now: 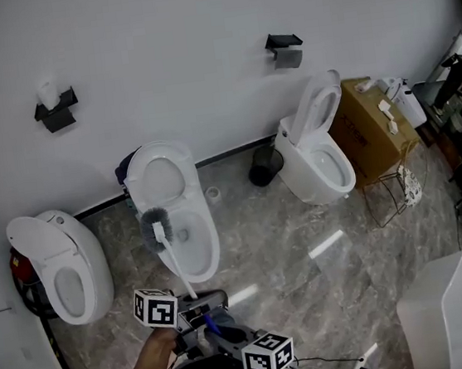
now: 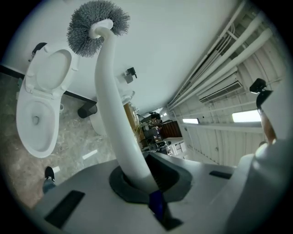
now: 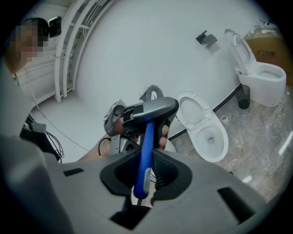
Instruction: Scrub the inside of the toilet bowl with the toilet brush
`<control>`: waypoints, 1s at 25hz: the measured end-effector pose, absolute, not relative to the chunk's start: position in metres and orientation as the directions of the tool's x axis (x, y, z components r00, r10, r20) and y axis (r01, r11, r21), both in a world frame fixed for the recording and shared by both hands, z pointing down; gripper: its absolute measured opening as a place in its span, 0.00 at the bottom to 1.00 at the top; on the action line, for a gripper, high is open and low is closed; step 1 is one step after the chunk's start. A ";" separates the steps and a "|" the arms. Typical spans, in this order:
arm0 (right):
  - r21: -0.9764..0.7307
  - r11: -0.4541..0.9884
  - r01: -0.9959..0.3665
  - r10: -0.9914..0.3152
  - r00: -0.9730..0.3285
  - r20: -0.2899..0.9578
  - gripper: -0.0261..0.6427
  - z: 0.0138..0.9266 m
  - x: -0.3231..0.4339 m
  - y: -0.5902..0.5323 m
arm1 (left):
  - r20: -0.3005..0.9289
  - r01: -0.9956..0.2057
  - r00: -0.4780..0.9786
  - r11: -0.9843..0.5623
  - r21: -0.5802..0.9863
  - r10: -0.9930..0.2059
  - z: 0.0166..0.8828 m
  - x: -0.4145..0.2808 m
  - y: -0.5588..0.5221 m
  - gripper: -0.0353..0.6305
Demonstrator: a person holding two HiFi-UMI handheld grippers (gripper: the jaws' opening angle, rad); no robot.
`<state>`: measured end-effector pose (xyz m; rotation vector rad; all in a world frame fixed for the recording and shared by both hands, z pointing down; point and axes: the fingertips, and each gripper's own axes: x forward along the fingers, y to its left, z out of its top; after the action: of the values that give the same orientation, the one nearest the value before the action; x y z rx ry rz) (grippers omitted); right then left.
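The middle toilet bowl (image 1: 210,239) stood with its lid raised; its smooth white oval basin held only a dark drain at the bottom. The toilet brush (image 1: 154,226), a round grey bristle head on a curved white handle, sat over the bowl's left rim; contact could not be determined.

The left gripper (image 2: 142,180) was clamped on the lower end of the handle. The right gripper (image 3: 145,176) was closed on a narrow blue strip (image 3: 146,146) beside the left gripper.

The glossy veined stone floor (image 1: 306,254) lay open in front of the bowl. A second toilet (image 1: 67,275) stood near on the left. A dark bin (image 1: 264,167) and a third toilet (image 1: 322,160) stood to the right.
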<state>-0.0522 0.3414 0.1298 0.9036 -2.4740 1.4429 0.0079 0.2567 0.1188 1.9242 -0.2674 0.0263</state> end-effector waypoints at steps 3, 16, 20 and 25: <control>-0.767 0.336 -0.547 -0.409 -0.818 0.405 0.13 0.136 -0.036 0.316 | 0.161 -0.206 0.973 -0.300 0.931 -0.166 0.130 0.024 0.231 0.05; -0.842 0.183 -0.507 -0.304 -0.844 0.442 0.13 0.200 -0.004 0.240 | 0.218 -0.229 0.970 -0.112 0.967 -0.107 0.210 0.061 0.162 0.05; -0.853 0.119 -0.509 -0.285 -0.840 0.462 0.13 0.239 -0.010 0.219 | 0.218 -0.222 0.972 -0.053 0.974 -0.084 0.255 0.057 0.142 0.05; -0.859 0.010 -0.511 -0.261 -0.831 0.491 0.13 0.310 -0.025 0.206 | 0.219 -0.216 0.975 0.065 0.974 -0.036 0.334 0.045 0.134 0.05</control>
<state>-0.0250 0.2056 0.3099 0.8120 -2.0858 1.9188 0.0452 0.1337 0.3344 1.5033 -0.2041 0.1373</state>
